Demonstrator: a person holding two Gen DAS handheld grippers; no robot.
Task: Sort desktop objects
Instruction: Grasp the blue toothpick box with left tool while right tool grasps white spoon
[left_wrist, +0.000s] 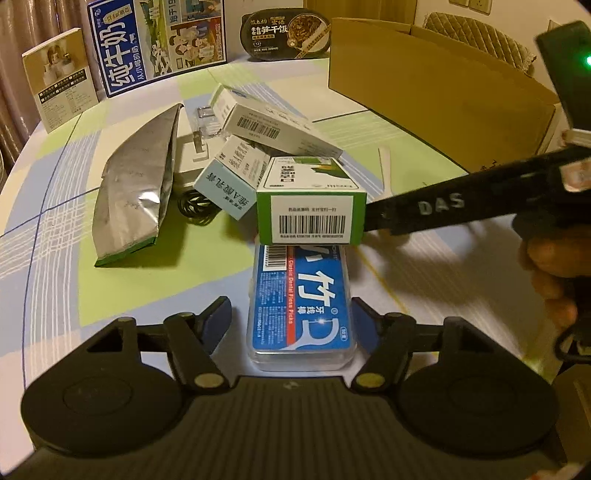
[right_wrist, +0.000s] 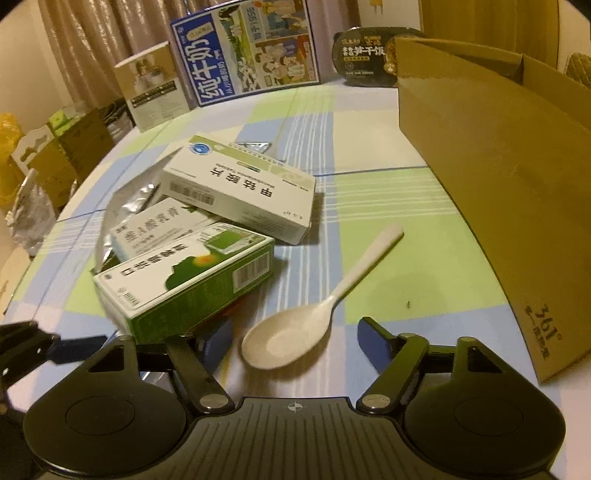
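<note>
In the left wrist view a blue dental floss pick box (left_wrist: 301, 306) lies flat between the fingers of my left gripper (left_wrist: 291, 314). The jaws are open, with a gap on the left side. A green medicine box (left_wrist: 310, 206) rests on the floss box's far end. One black finger (left_wrist: 424, 212) of the right gripper reaches in beside it. In the right wrist view my right gripper (right_wrist: 295, 336) is open, straddling the bowl of a white spoon (right_wrist: 286, 341) lying on the tablecloth. The green medicine box (right_wrist: 184, 280) sits just left of it.
A white medicine box (right_wrist: 240, 188) and a pale blue ointment box (right_wrist: 159, 225) are piled behind the green one. A silver foil pouch (left_wrist: 136, 184) and black coiled bands (left_wrist: 195, 208) lie left. An open cardboard box (right_wrist: 498, 177) stands right. Cartons (left_wrist: 155, 40) line the back.
</note>
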